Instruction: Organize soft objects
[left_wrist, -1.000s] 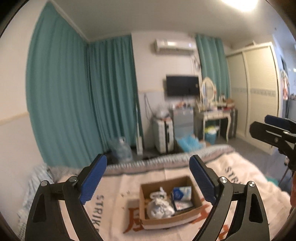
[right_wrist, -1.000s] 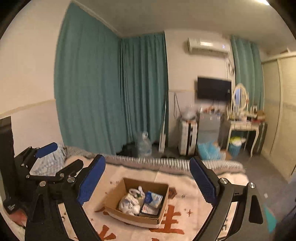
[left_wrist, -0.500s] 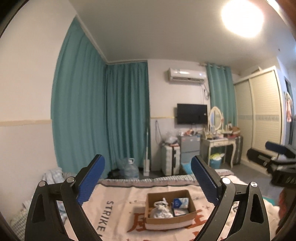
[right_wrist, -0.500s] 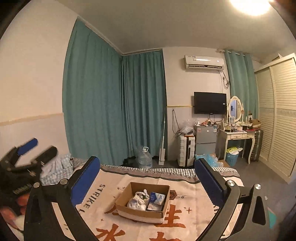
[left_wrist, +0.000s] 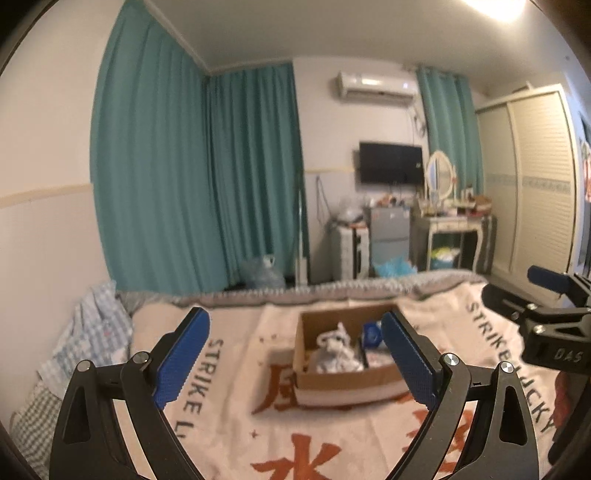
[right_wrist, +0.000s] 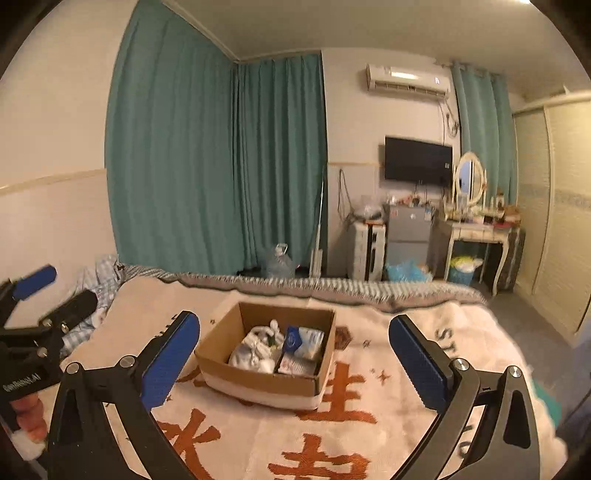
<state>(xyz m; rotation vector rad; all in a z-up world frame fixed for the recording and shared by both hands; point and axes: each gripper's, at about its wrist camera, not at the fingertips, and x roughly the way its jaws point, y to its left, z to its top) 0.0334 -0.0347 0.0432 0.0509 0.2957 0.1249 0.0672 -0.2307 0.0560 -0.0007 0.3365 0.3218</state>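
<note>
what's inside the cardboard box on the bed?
Inside the cardboard box: a crumpled white soft bundle on its left, and a blue-and-white packet above flat packs on its right. Whatever lies beneath them, and the box floor, is covered.

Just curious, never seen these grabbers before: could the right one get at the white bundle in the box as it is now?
Probably yes. The right gripper is open and empty, the box has no lid, and the white bundle lies uncovered on top.

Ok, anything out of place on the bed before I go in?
Only the crumpled checked cloth bunched at the bed's far left edge. The cardboard box sits flat on the blanket, contents inside, nothing spilled.
</note>
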